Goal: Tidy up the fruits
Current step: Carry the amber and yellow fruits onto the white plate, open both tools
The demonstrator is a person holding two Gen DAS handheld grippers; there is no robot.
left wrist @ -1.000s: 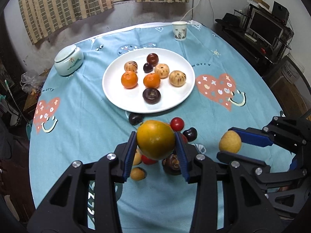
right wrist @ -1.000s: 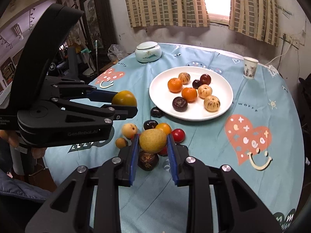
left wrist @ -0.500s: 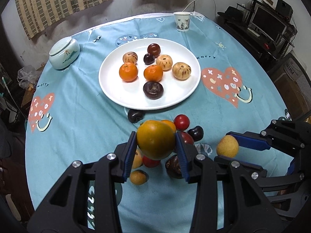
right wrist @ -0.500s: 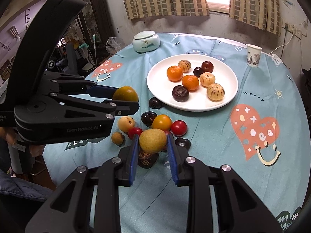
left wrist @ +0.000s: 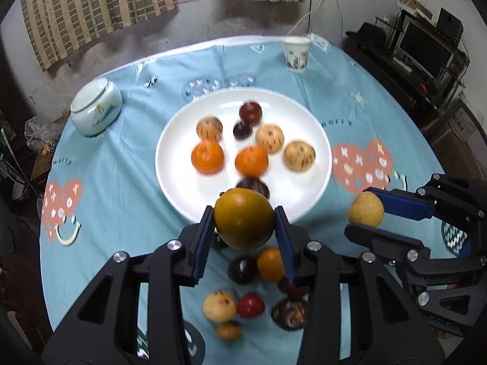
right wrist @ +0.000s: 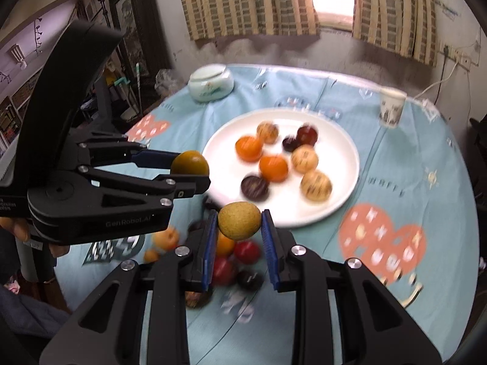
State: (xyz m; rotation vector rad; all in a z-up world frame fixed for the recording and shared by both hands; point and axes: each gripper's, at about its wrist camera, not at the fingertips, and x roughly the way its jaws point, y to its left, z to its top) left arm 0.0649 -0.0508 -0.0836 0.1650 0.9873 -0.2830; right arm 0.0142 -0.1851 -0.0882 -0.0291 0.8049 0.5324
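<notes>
Left gripper (left wrist: 244,224): clamped on a large yellow-orange fruit (left wrist: 243,218), blue pads pressing both its sides. In the left wrist view the fruit hangs over the near rim of the white plate (left wrist: 179,182).

Right gripper (right wrist: 239,224): clamped on a smaller, rough-skinned yellow fruit (right wrist: 239,220), held between its blue pads just short of the plate's near edge. In the left wrist view this gripper sits to the right, with the yellow fruit at its tips above the tablecloth (left wrist: 121,188).

Plate contents: two oranges (left wrist: 207,157) side by side, three pale speckled fruits (left wrist: 299,155), one red-brown fruit (left wrist: 250,112) at the far side, a small dark one just beside it, and another dark fruit (left wrist: 254,186) at the near side, partly hidden behind the held fruit.

Loose fruits (left wrist: 250,305) lie on the cloth nearer than the plate, under the grippers: red, dark, orange and pale ones, clustered close together; blur prevents an exact count.

Far left on the table: a lidded ceramic jar (left wrist: 96,110). Far right: a paper cup (left wrist: 296,53), upright. Both views are motion-blurred. Fingers (right wrist: 15,228) of a person's hand show at the left gripper's handle in the right wrist view.
</notes>
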